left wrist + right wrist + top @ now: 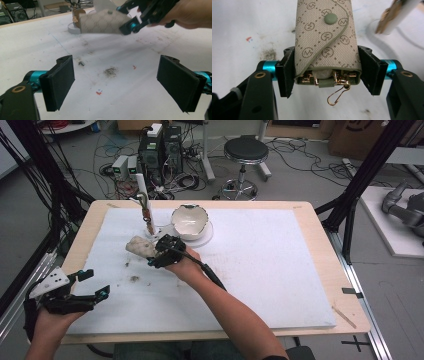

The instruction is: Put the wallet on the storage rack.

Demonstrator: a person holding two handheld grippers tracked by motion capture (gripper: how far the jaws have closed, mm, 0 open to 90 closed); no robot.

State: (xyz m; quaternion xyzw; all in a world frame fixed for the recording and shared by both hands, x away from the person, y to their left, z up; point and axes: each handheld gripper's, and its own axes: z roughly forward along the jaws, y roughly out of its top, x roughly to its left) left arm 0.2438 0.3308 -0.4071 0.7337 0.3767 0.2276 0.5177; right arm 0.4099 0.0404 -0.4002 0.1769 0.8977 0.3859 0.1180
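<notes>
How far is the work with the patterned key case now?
Done: the right gripper is shut on the key case and holds it above the white mat. In hand: carrying it. Left: placing it, perhaps near the stand or bowl. The left gripper is open, empty.

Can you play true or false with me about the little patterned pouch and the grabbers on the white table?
1. The right hand-held gripper is shut on the beige patterned fabric key pouch. True.
2. The left hand-held gripper holds the pouch too. False: its jaws stand wide open with nothing between them.
3. The pouch has a round grey-green snap button. True.
4. The white broken-edged bowl lies upside down on the floor. False: it stands on a white round base on the table's white foam sheet.
5. Gold metal hooks hang from the pouch's open end. True.
</notes>
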